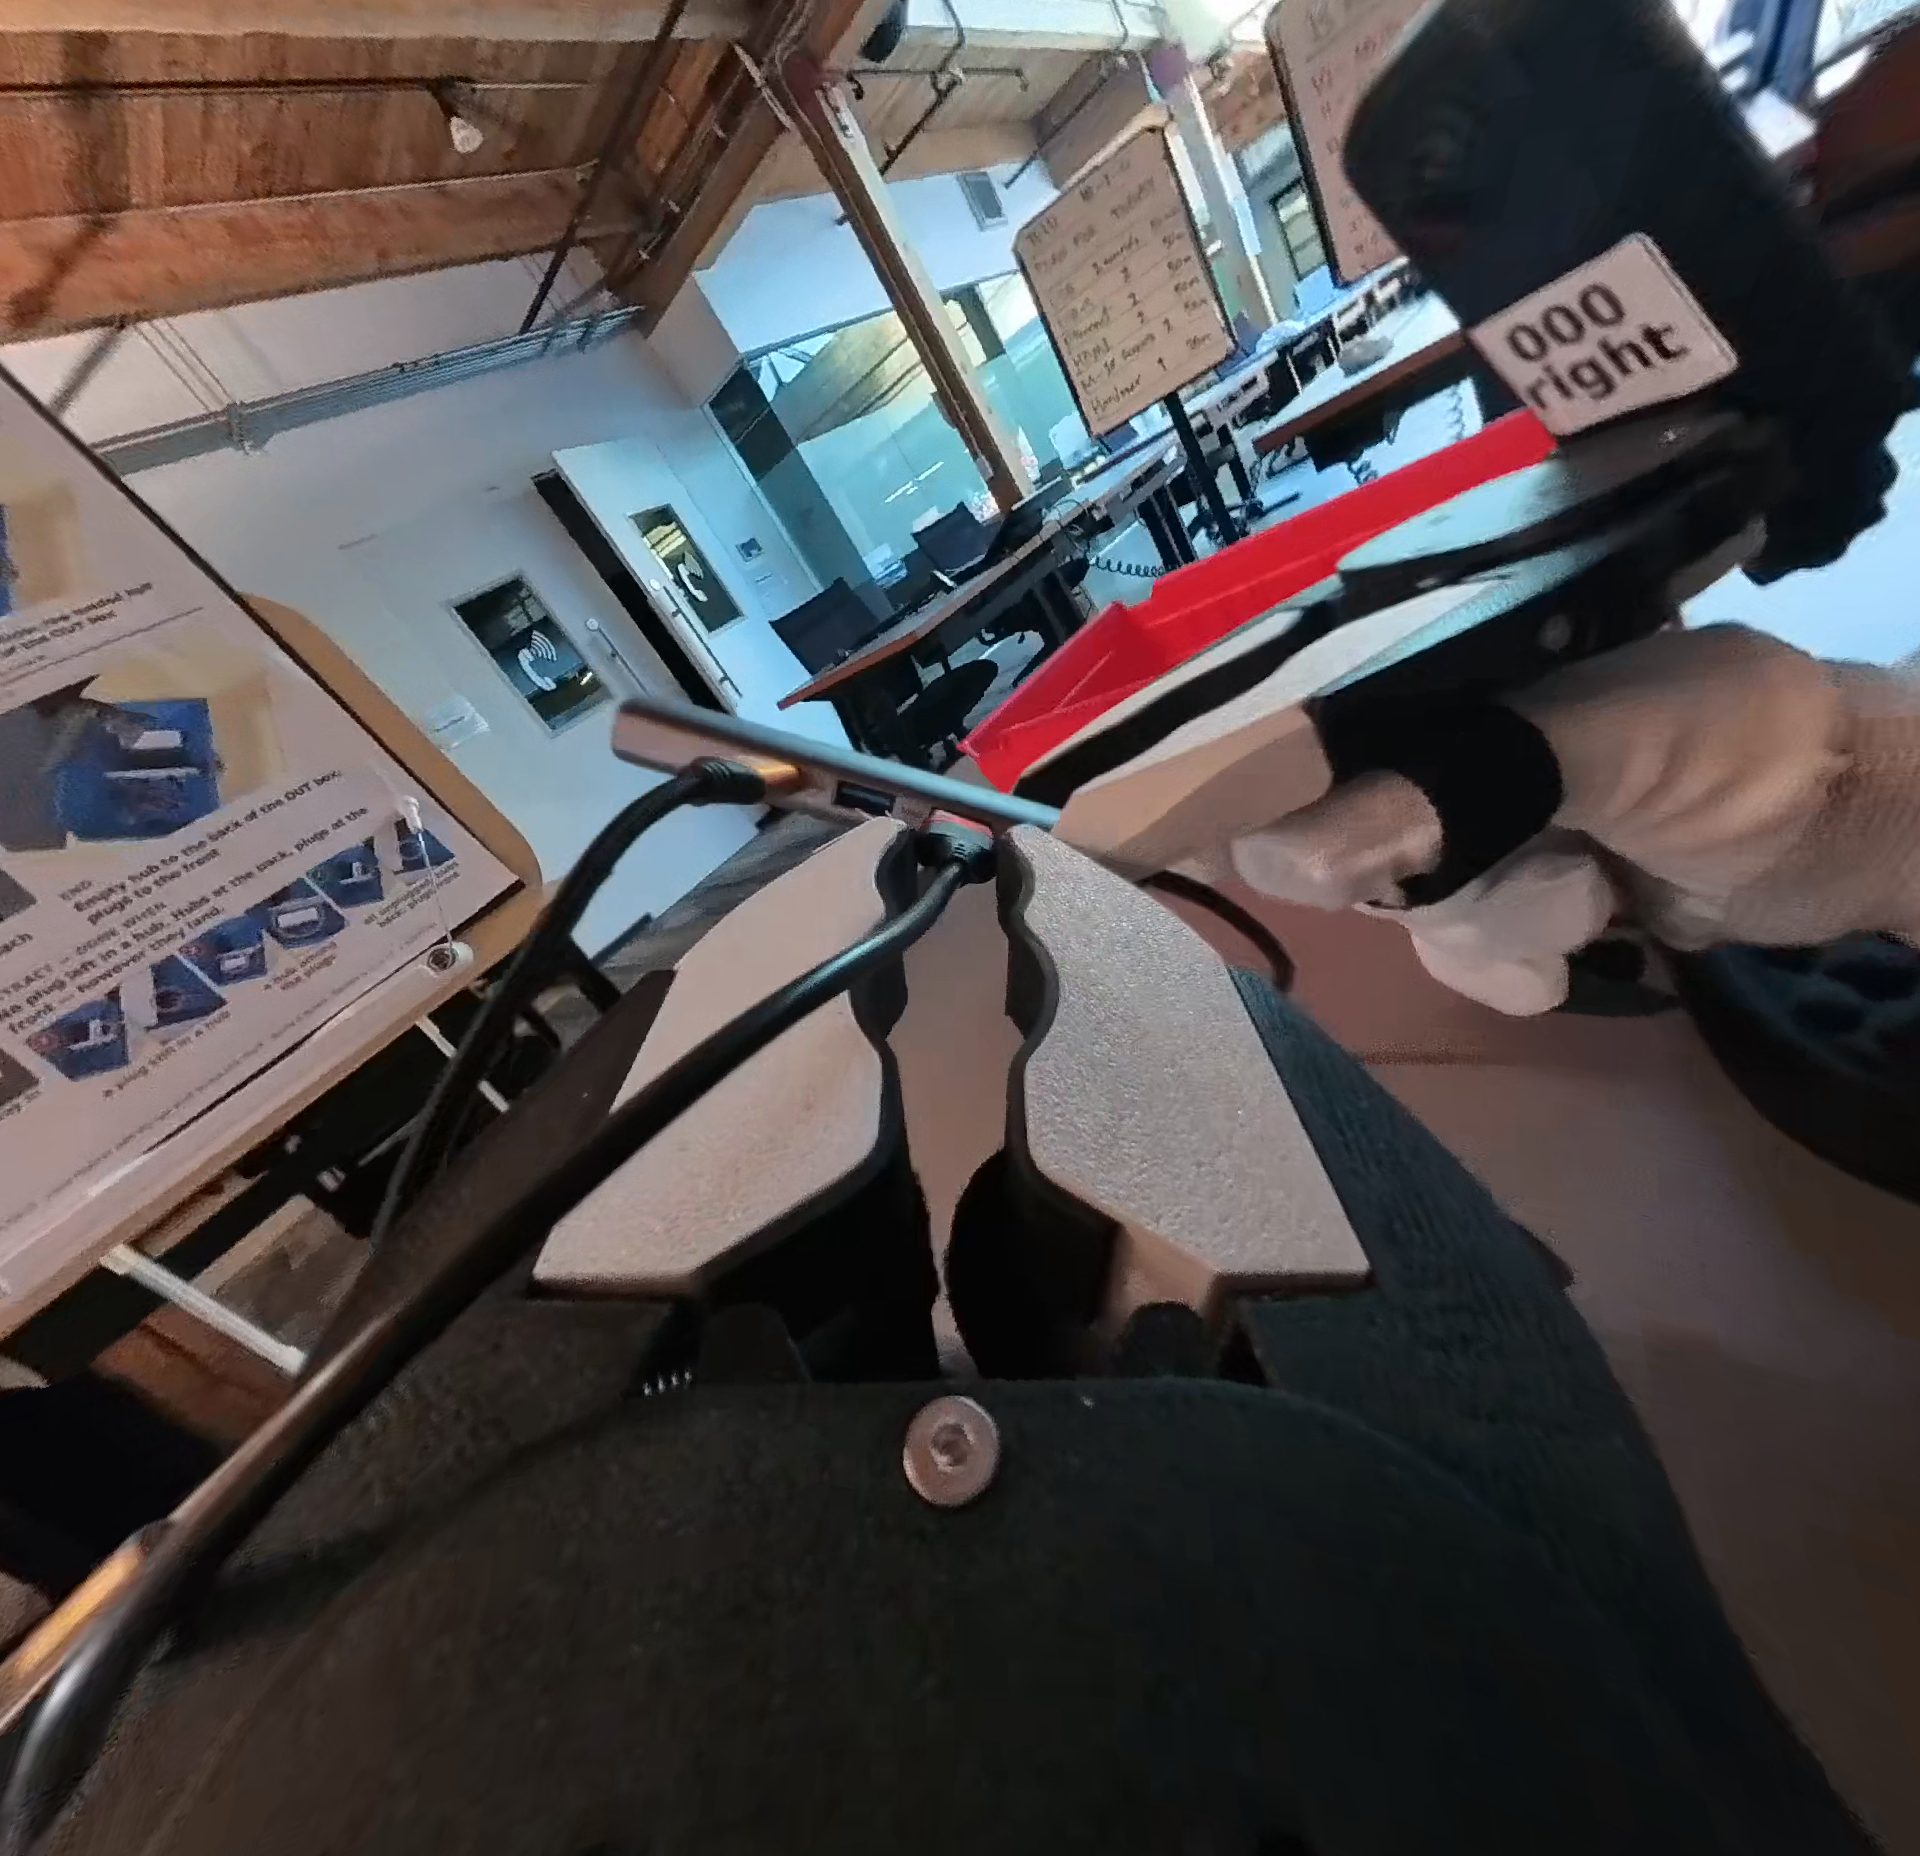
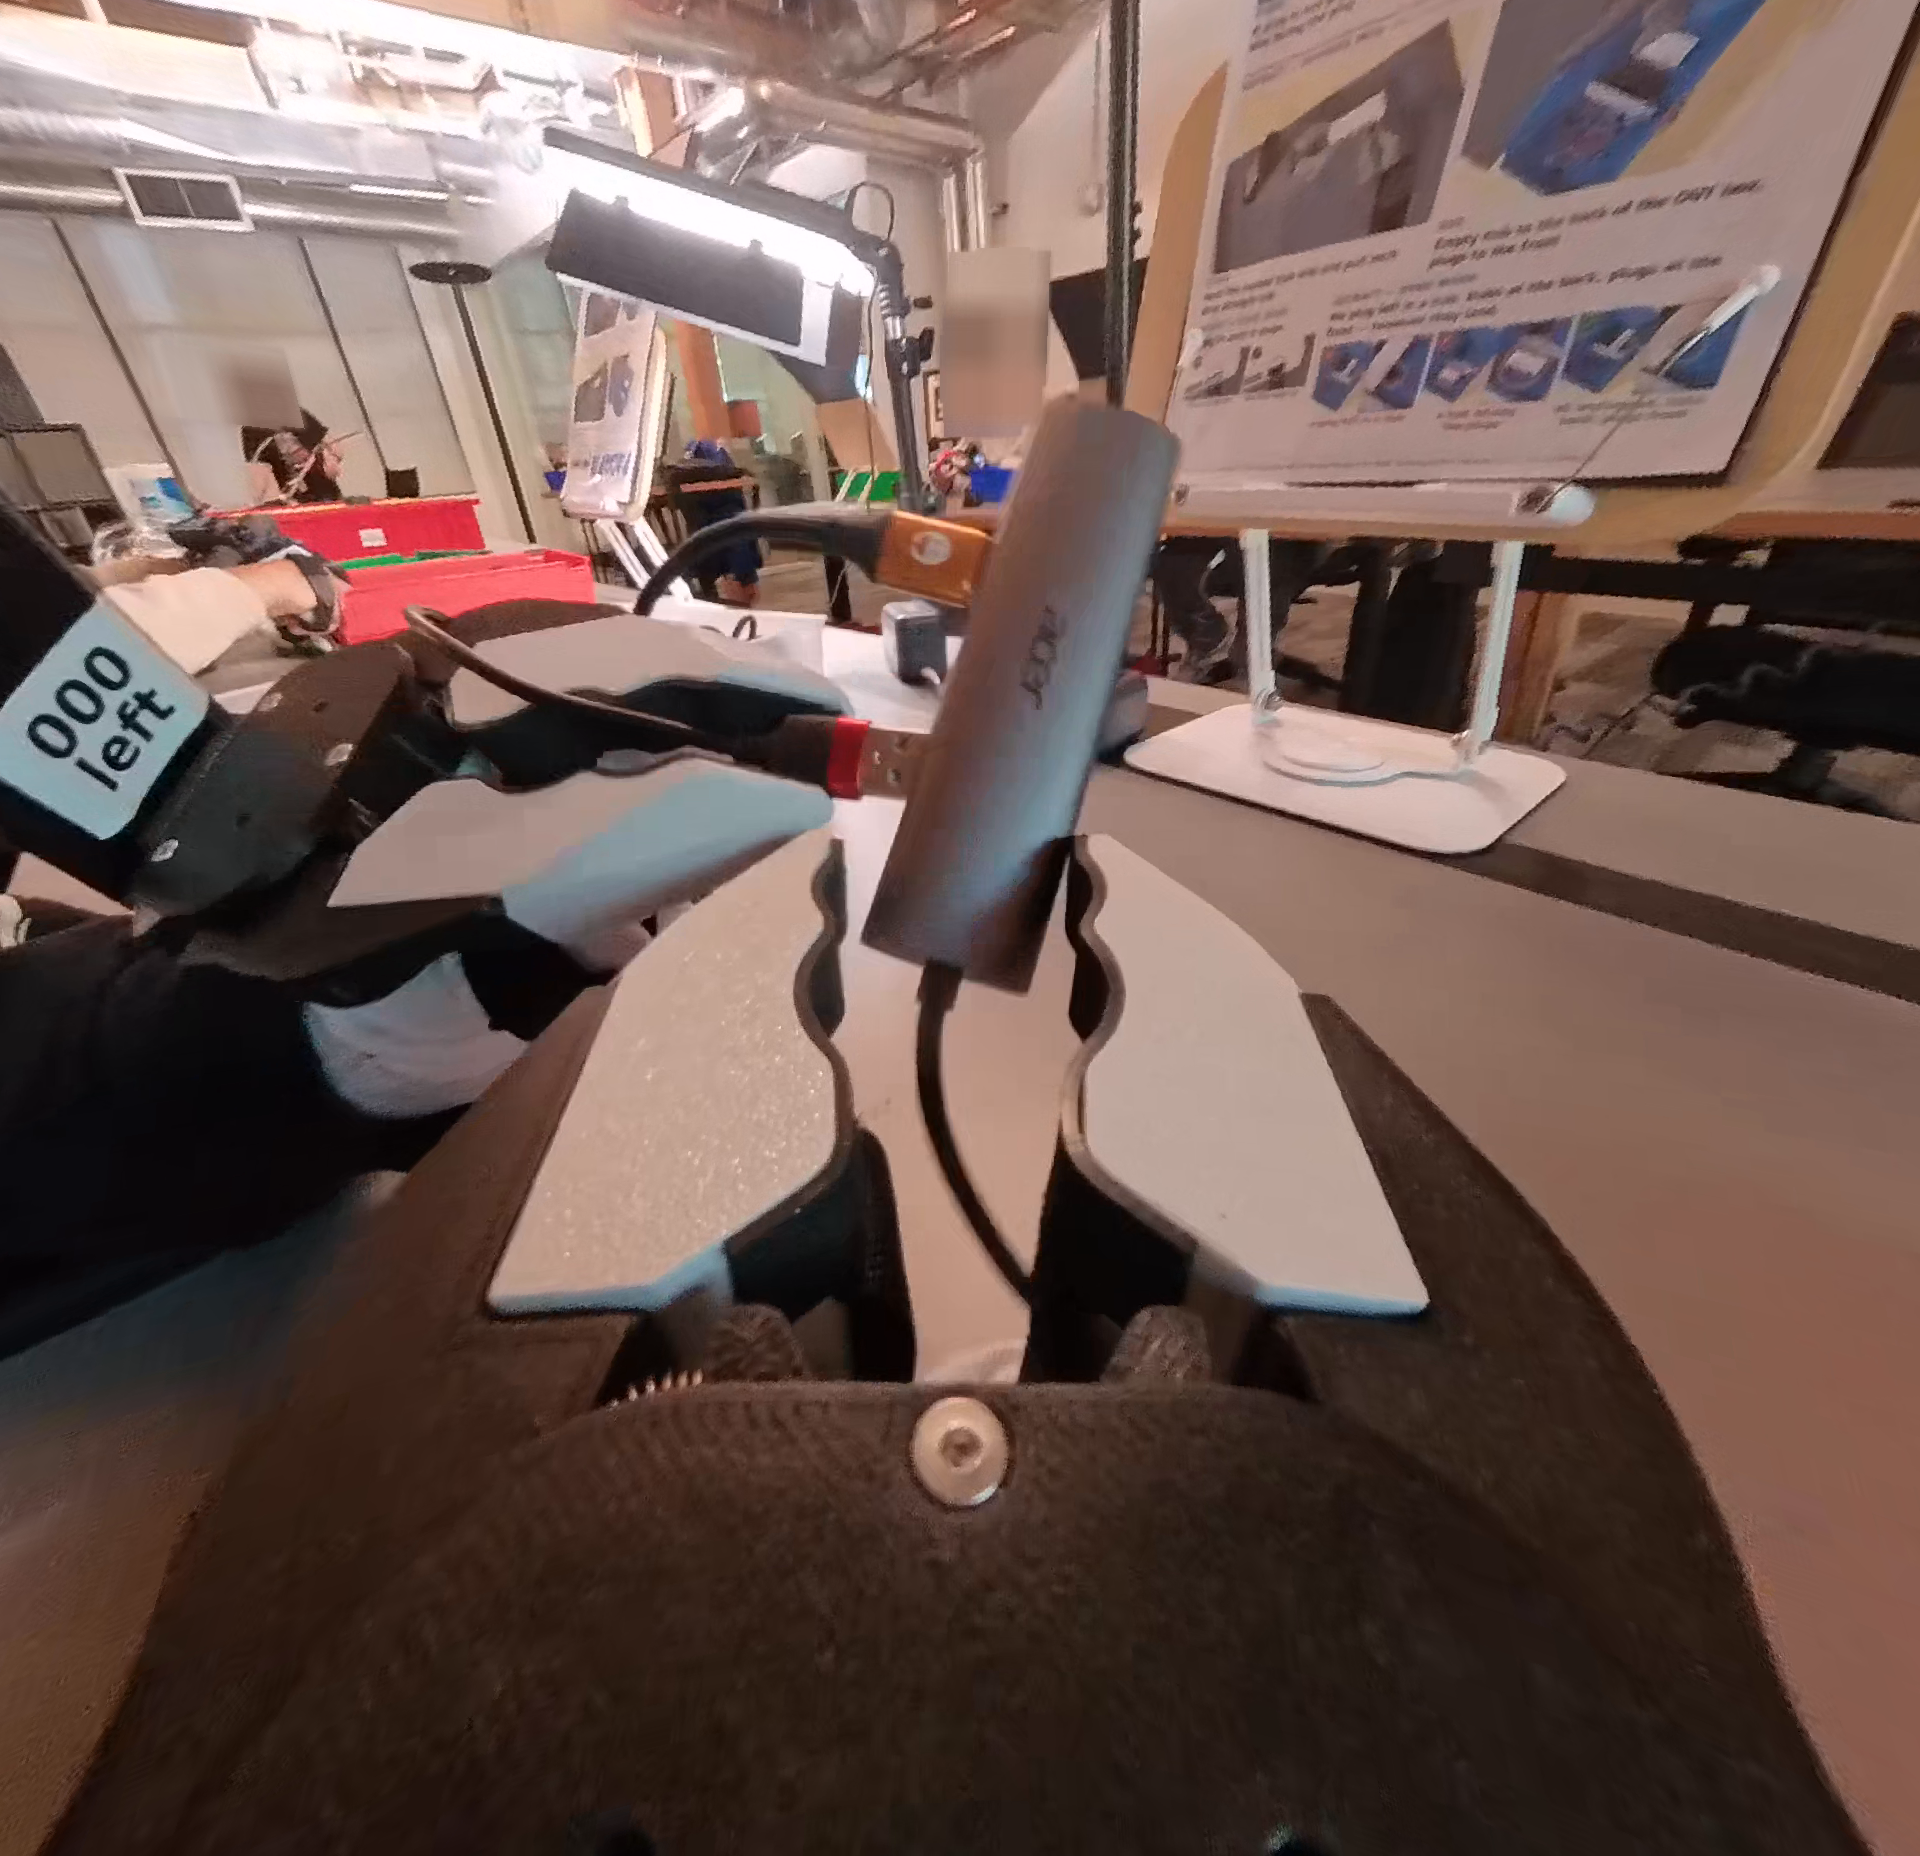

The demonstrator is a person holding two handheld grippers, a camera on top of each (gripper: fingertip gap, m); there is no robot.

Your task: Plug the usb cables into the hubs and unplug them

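Hub: grey hub (image 2: pixel 1023 684) held up off the surface (image 2: pixel 1558 1027), tilted, top toward 1 o'clock in the right wrist view.
Right gripper (image 2: pixel 951 933): jaws clenched on hub's lower end.
Left gripper (image 1: pixel 951 861): jaws clamped on red-collared plug (image 2: pixel 847 759), metal tip at hub's side port, w/ part of shell showing.
Orange plug (image 2: pixel 930 559): seated higher up.
Step tip: keep plug square to port, move straight along its axis, brace hub steady; likely no wiggling.

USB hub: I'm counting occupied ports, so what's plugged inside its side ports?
The USB hub holds an orange-shelled plug fully seated, and a red-collared plug partly in, gripped by the left gripper. The contacts within the ports are hidden.
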